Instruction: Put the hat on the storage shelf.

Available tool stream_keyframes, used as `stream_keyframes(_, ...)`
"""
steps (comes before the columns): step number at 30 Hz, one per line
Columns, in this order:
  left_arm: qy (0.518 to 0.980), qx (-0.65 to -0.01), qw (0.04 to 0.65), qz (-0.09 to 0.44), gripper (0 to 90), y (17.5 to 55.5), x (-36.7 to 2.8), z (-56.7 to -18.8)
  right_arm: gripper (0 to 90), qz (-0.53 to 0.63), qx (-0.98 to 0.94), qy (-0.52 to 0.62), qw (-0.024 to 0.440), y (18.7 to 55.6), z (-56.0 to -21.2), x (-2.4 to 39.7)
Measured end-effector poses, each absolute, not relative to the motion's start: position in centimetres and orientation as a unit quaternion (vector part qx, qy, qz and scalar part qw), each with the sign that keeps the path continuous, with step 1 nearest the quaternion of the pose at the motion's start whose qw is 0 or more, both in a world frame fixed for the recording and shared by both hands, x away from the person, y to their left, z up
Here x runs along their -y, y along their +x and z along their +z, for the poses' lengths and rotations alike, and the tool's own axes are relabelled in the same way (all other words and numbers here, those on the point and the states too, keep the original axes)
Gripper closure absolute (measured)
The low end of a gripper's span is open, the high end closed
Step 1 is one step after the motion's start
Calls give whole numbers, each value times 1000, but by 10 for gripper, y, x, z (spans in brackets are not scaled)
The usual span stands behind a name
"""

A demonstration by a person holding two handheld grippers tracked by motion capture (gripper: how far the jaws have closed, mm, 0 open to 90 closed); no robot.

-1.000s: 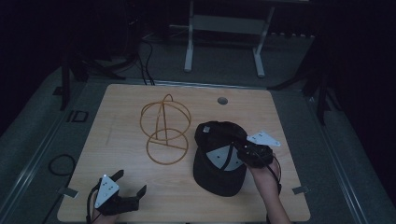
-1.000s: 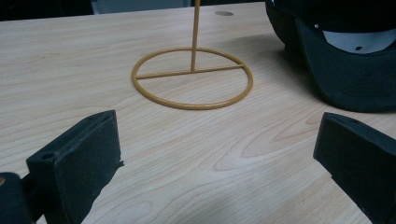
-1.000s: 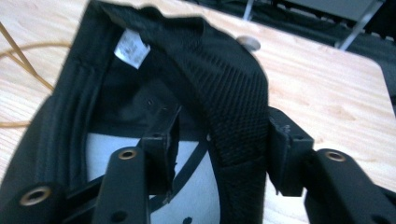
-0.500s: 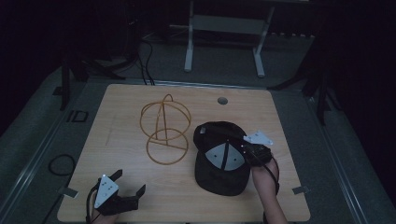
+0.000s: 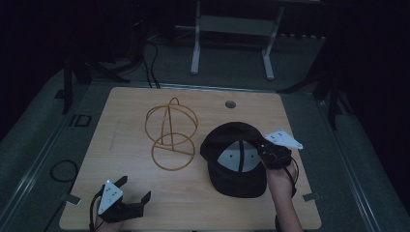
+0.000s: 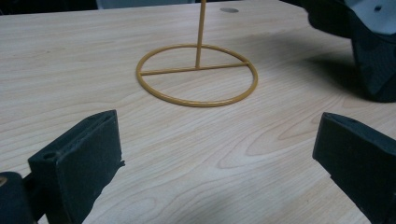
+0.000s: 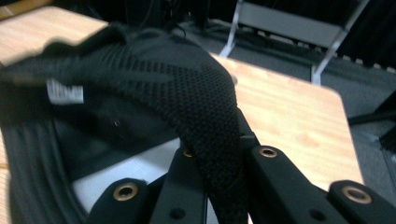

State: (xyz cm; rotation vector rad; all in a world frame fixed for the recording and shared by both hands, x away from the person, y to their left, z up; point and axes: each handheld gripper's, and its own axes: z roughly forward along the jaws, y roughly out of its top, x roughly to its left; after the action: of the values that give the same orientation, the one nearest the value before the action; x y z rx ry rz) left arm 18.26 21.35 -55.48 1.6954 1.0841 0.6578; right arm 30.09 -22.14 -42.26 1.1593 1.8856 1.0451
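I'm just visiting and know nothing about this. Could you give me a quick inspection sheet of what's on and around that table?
Surface: wooden table, round hole near far edge.
Job's things: black cap, upside down; gold wire stand, upright.
Clutter: nothing seen.
Grippers: right tongs shut on the cap's mesh edge; left tongs open, near the front edge.
Cables: one loops on the floor at left.
Surroundings: dark room, metal frame beyond.

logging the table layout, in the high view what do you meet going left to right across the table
left tongs → gold wire stand → black cap → right tongs, shut on the cap's edge
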Motion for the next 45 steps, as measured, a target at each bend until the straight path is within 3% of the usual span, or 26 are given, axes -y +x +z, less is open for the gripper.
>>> stream_keyframes(11, 720, -427, 505, 210, 16, 179, -187, -544, 881, 437, -718, 416, 348, 286, -388, 223)
stream_keyframes(21, 734, -407, 519, 163, 16, 188, -157, -529, 881, 480, -711, 396, 329, 270, -377, 223)
stream_keyframes(32, 764, -348, 516, 169, 16, 207, -117, -498, 880, 485, -725, 369, 321, 257, -381, 210)
stream_keyframes(39, 756, -332, 532, 189, 91, 218, -99, -488, 880, 492, -728, 356, 317, 249, -382, 202)
stream_keyframes(45, 753, -332, 540, 174, 149, 227, -91, -485, 880, 496, -733, 344, 313, 244, -380, 198)
